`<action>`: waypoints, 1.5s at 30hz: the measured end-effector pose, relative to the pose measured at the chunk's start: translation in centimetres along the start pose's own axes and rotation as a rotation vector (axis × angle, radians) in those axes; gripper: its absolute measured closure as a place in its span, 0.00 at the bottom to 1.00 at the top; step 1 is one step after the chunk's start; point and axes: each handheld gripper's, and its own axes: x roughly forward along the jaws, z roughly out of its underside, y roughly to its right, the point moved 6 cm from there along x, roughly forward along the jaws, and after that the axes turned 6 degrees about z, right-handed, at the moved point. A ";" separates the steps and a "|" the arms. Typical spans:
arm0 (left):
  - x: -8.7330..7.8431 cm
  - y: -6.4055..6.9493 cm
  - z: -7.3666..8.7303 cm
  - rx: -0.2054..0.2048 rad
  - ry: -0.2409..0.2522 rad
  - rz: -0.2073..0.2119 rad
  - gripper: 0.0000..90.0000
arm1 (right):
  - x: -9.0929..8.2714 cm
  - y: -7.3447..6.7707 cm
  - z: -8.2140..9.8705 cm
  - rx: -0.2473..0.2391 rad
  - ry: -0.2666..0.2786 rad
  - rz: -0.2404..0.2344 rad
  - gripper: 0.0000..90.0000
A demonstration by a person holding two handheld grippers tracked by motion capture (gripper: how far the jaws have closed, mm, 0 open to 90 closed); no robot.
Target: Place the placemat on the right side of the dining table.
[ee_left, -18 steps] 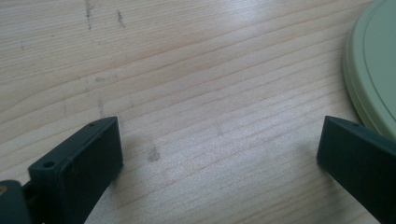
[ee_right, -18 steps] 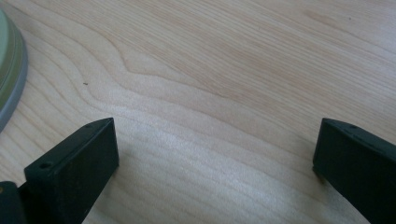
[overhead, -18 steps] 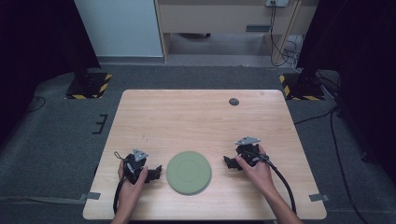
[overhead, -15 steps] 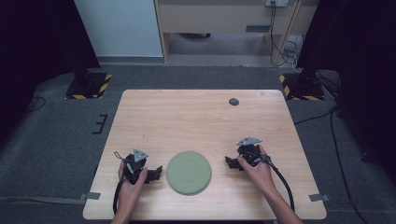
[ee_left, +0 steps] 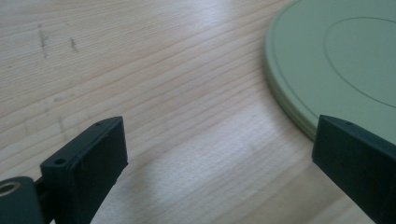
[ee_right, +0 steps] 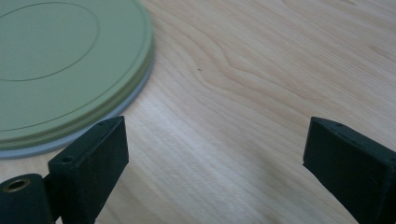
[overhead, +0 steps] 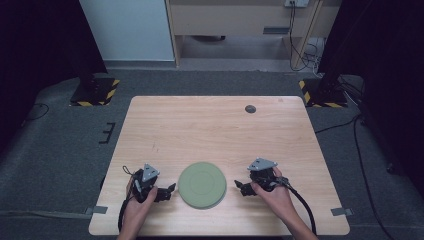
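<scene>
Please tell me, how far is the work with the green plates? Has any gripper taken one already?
Nothing looks done yet. The green plates lie stacked on the table, untouched. In hand: the left gripper and the right gripper rest open on either side of the stack, jaws holding nothing. Left: gripping and moving a plate.

Count on table (overhead: 215, 125): one green plate (overhead: 202, 184), lying flat near front edge. Plate rim in right gripper view shows stacked edges, green over grey; whether more than one plate, cannot tell. One small dark round disc (overhead: 250, 108) near far edge. Two grippers: left gripper (overhead: 169, 190), right gripper (overhead: 240, 187). Two hands holding them.
</scene>
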 end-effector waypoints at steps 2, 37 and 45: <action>-0.1 0.4 0.1 0.014 -0.005 0.015 0.03 | 0.0 -0.6 0.0 -0.010 -0.001 -0.016 0.08; 1.2 2.2 -0.4 0.041 -0.024 0.036 0.01 | 1.6 -3.1 -0.5 -0.002 -0.041 -0.044 0.06; 1.4 2.4 -0.9 0.037 -0.014 0.033 0.05 | 1.2 -2.8 -0.6 0.033 -0.026 -0.038 0.08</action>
